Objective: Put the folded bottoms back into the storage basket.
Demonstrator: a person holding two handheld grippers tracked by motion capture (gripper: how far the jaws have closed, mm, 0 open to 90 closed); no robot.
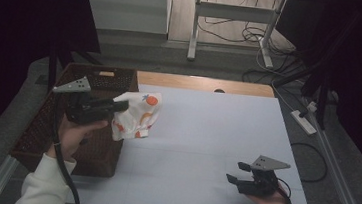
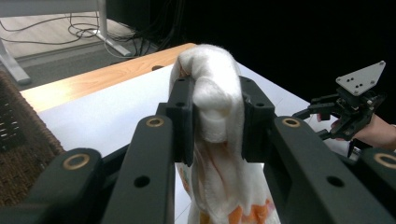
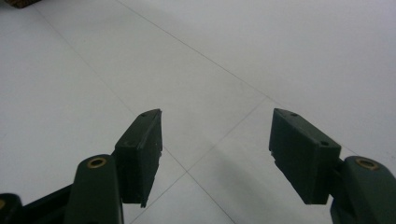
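Two grippers are at work over the white counter. Beside the brown wicker basket, the left gripper has its fingers clenched on a bunched white cloth with orange print; the cloth hangs from them just past the basket's counter-side edge, its lower end close to the counter top. Well away from the basket, toward the counter's near edge, the right gripper rests low with its fingers spread apart and nothing between them.
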